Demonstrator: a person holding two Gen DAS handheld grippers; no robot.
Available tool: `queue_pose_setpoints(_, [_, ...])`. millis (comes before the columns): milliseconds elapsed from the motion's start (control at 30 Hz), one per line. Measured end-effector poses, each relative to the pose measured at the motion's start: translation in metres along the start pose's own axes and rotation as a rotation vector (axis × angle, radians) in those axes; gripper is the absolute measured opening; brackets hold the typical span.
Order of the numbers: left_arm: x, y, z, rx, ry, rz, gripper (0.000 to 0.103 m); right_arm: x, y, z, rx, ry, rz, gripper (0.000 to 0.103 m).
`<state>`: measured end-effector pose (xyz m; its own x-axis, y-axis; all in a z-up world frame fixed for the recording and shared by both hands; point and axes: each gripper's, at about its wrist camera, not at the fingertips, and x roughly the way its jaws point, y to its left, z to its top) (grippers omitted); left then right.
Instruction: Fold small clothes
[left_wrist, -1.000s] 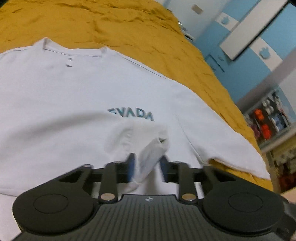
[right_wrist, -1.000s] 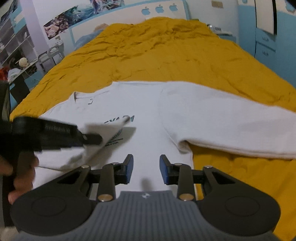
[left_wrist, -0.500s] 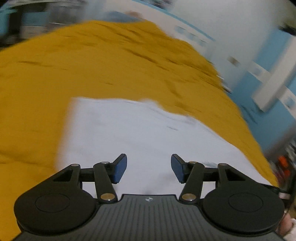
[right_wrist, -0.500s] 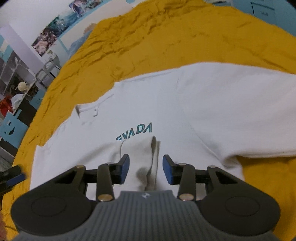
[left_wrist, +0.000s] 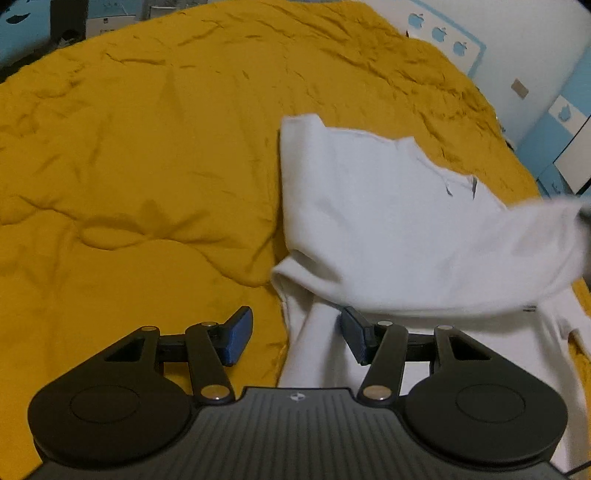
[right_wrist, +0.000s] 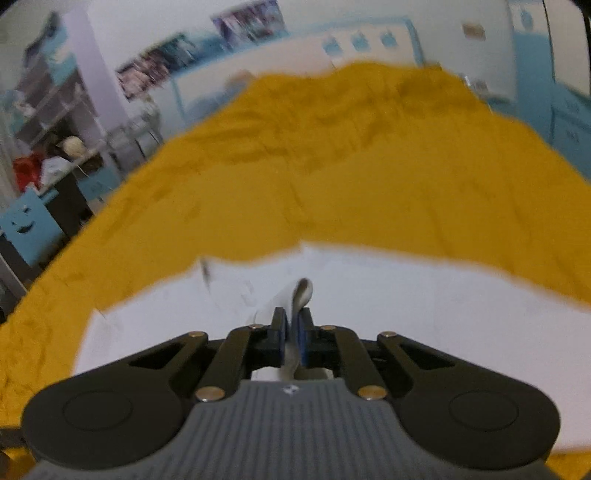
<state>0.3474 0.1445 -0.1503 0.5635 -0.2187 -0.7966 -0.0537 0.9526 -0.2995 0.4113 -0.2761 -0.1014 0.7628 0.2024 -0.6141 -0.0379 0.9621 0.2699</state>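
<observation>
A white long-sleeved shirt (left_wrist: 369, 206) lies on the mustard-yellow bed cover (left_wrist: 129, 166). In the left wrist view its left side is folded in, and one sleeve (left_wrist: 498, 258) stretches across the body toward the right edge. My left gripper (left_wrist: 295, 338) is open and empty, low over the shirt's left edge. In the blurred right wrist view my right gripper (right_wrist: 291, 334) is shut on a fold of white shirt cloth (right_wrist: 301, 293), above the shirt (right_wrist: 406, 295).
The yellow cover (right_wrist: 332, 166) fills the bed all around the shirt. Blue and white cabinets (left_wrist: 561, 140) stand to the right. A desk with clutter and a blue chair (right_wrist: 26, 225) stand to the left of the bed.
My left gripper let go of the sleeve cuff, opened and swung left to the shirt's edge. My right gripper closed on the white cloth and lifted it across the shirt.
</observation>
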Motion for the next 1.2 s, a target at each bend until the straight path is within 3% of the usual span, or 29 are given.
queue_pose_setpoints(100, [0.012,-0.004,-0.001,0.010,-0.006,0.028,0.054,-0.026,0.007,0.027,-0.004,-0.109,0.020,0.001])
queue_pose_setpoints(167, [0.017,-0.003,0.001,-0.003,-0.015,0.021,0.036,-0.041,0.004,0.036,-0.014,-0.184,-0.023,0.001])
queue_pose_setpoints(200, [0.018,-0.003,-0.001,-0.017,-0.012,0.017,0.033,-0.045,-0.001,0.038,-0.015,-0.194,-0.050,0.001])
queue_pose_setpoints(267, [0.018,0.001,-0.004,-0.032,-0.013,0.026,0.021,-0.034,-0.021,0.030,0.023,-0.138,-0.079,0.001])
queue_pose_setpoints(367, [0.017,0.002,-0.006,-0.023,-0.014,0.042,0.016,0.011,-0.052,0.002,0.053,0.022,-0.177,0.001])
queue_pose_setpoints(500, [0.016,0.003,-0.005,-0.023,0.003,0.048,0.016,0.049,-0.094,-0.037,0.157,0.136,-0.240,0.001])
queue_pose_setpoints(633, [0.011,0.002,0.000,-0.012,0.030,0.050,0.020,0.054,-0.104,-0.048,0.154,0.133,-0.230,0.001])
queue_pose_setpoints(733, [-0.001,0.001,0.004,-0.003,0.037,0.037,0.020,0.042,-0.110,-0.046,0.151,0.111,-0.257,0.017])
queue_pose_setpoints(800, [-0.013,0.000,0.009,0.014,0.017,0.020,0.021,0.029,-0.121,-0.044,0.170,0.097,-0.271,0.017])
queue_pose_setpoints(1000, [-0.024,-0.003,0.042,-0.024,-0.060,0.005,0.035,-0.003,-0.138,-0.060,0.287,0.122,-0.157,0.027])
queue_pose_setpoints(1133, [0.008,-0.003,0.056,-0.100,-0.009,-0.013,0.039,0.000,-0.132,-0.076,0.367,0.161,-0.079,0.032])
queue_pose_setpoints(1200, [0.026,-0.009,0.052,-0.095,0.022,-0.008,0.038,0.007,-0.123,-0.083,0.333,0.183,-0.097,0.025])
